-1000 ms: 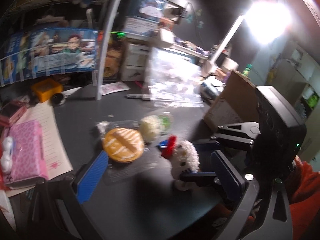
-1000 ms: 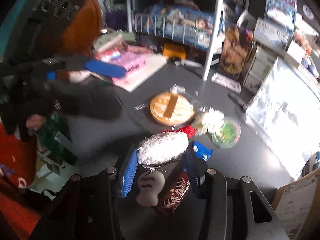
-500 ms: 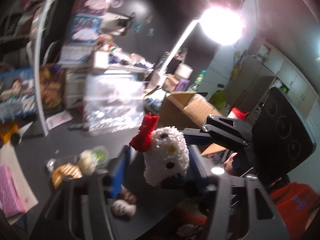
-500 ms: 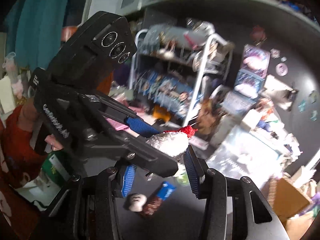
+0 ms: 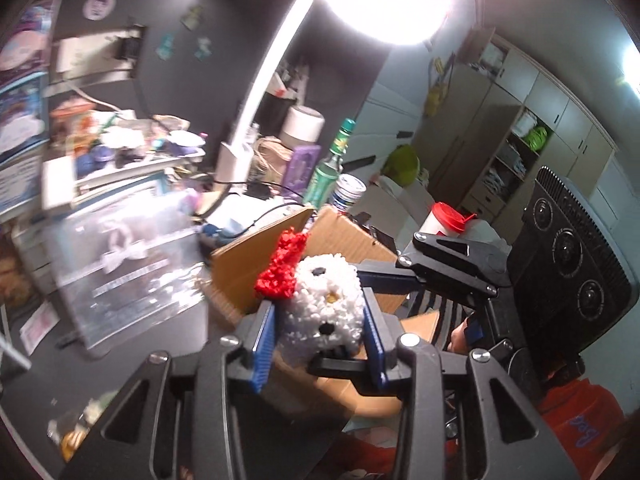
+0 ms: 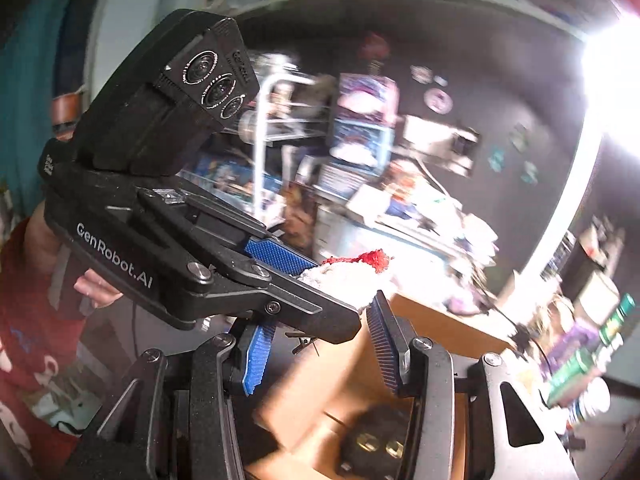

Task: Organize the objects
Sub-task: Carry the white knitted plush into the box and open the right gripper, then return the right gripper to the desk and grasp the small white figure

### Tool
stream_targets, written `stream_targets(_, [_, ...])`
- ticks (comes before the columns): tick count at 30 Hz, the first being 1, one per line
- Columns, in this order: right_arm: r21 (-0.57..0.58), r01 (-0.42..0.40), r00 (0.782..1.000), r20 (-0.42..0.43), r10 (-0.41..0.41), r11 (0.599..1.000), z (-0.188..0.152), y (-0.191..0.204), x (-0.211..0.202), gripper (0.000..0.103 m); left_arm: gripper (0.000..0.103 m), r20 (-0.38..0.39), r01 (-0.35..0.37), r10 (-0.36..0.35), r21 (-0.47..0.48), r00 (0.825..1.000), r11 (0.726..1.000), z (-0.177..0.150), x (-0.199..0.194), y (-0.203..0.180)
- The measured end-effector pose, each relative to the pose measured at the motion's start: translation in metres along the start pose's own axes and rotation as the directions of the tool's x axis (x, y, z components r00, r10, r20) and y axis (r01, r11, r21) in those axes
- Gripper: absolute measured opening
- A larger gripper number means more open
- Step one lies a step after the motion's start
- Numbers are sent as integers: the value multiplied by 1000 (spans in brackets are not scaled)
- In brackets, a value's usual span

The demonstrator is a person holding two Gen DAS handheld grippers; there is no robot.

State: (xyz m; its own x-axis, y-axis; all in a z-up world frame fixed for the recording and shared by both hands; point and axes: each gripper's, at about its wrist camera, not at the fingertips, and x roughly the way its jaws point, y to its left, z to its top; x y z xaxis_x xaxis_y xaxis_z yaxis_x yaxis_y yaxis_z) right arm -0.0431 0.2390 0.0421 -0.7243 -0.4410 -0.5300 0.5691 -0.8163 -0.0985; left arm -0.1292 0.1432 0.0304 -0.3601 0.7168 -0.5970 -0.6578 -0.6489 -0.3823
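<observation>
A white fluffy cat-face plush with a red bow (image 5: 320, 300) is held in the air above an open cardboard box (image 5: 344, 240). My left gripper (image 5: 320, 332) is shut on the plush, its blue pads pressing both sides. In the right wrist view the plush (image 6: 352, 276) sits between the left gripper's pads (image 6: 276, 256). My right gripper (image 6: 320, 356) is just below it, over the box (image 6: 400, 344), with its pads spread apart and not touching the plush. A dark object lies inside the box (image 6: 376, 436).
A dark desk (image 5: 132, 360) holds a clear plastic sleeve (image 5: 120, 256), a lamp arm (image 5: 264, 76), bottles and jars (image 5: 328, 168) behind the box, and wrapped items at the lower left (image 5: 76, 428). Cluttered shelves stand at the back (image 6: 360, 128).
The plush was lifted off the desk by my right gripper, then taken by my left. Both grippers rose and swung right over the cardboard box. My right gripper's pads now stand apart from the plush.
</observation>
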Motion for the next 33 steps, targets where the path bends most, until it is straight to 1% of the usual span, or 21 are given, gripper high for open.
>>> stream_targets(3, [49, 14, 999, -51, -12, 999, -6, -25, 3, 41, 36, -47, 9, -9, -2, 999, 1000, 15, 28, -1])
stream_targets(6, [78, 22, 996, -93, -14, 997, -13, -42, 8, 41, 36, -86, 6, -6, 0, 996, 1000, 22, 48, -3])
stream_targets(8, [88, 22, 993, -117, -12, 996, -16, -48, 10, 44, 37, -105, -2, 3, 6, 994, 1000, 25, 58, -4])
stream_targets(9, [90, 25, 992, -126, -14, 996, -16, -50, 12, 44, 44, -110, -3, 4, 6, 994, 1000, 25, 62, -4])
stream_targets(10, [95, 27, 991, -132, -15, 995, -17, -52, 12, 50, 51, -111, -6, 7, 6, 994, 1000, 26, 64, -4])
stream_targets(11, [101, 26, 991, -137, -12, 995, -18, -53, 12, 56, 69, -106, -14, 15, 9, 994, 1000, 26, 63, -4])
stream_targets(12, [105, 24, 990, -140, -9, 994, -19, -54, 12, 58, 77, -93, -26, 27, 15, 995, 1000, 26, 62, -4])
stream_targets(16, [102, 28, 989, -145, -13, 994, -19, -53, 14, 59, 78, -57, -34, 34, 10, 998, 999, 25, 45, -1])
stream_targets(18, [101, 25, 990, -144, -11, 995, -18, -53, 15, 60, 80, -30, -67, 67, 14, 997, 998, 23, 32, 1])
stream_targets(22, [90, 18, 992, -129, -6, 996, -14, -41, 13, 60, 82, 30, -120, 120, 1, 992, 993, 15, 4, 9])
stream_targets(25, [83, -33, 995, -96, 41, 996, -8, -23, 11, 60, 85, 88, -184, 185, -18, 979, 983, 3, -21, 18])
stream_targets(27, [66, -61, 995, -75, 66, 996, -3, -6, 11, 60, 87, 127, -230, 232, -33, 964, 973, -8, -41, 26])
stream_targets(28, [52, -72, 995, -64, 75, 996, -1, 4, 11, 60, 87, 142, -254, 257, -41, 956, 966, -14, -50, 29])
stream_targets(29, [33, -88, 995, -49, 90, 996, 2, 17, 11, 60, 87, 162, -285, 289, -51, 943, 957, -23, -63, 34])
stream_targets(30, [17, -103, 994, -39, 103, 995, 4, 28, 12, 60, 88, 174, -299, 305, -59, 936, 952, -30, -71, 38])
stream_targets(33, [-21, -169, 985, -22, 168, 985, 9, 67, 20, 60, 90, 214, -353, 367, -101, 905, 930, -57, -97, 53])
